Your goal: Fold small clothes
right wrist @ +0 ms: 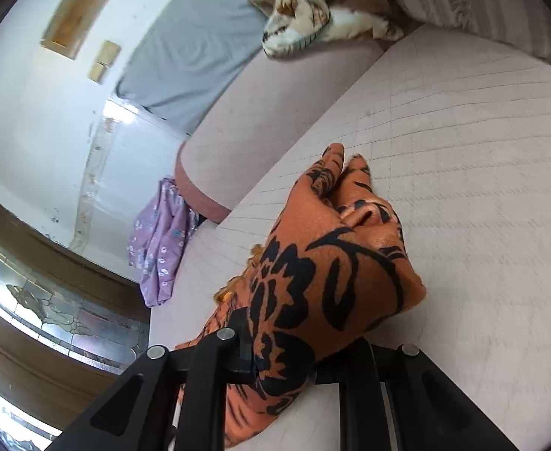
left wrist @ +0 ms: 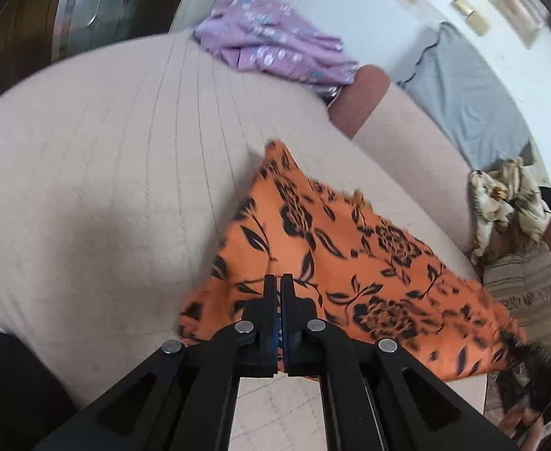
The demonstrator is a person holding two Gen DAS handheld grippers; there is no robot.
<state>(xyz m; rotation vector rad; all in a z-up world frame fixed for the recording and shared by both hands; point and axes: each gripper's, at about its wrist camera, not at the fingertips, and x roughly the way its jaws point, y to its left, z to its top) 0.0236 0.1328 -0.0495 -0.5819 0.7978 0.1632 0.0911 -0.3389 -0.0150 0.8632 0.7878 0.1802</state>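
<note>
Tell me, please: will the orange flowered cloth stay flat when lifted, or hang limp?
Probably limp: the orange cloth drapes in soft folds over the right gripper. It looks thin, so likely light. It may slip little, since the left gripper pinches its edge.

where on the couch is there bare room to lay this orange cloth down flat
Bare cream quilted seat lies between the orange black-flowered cloth and the crumpled lilac floral garment. Crowded: the tiger-print fabric and striped cushion end.
</note>
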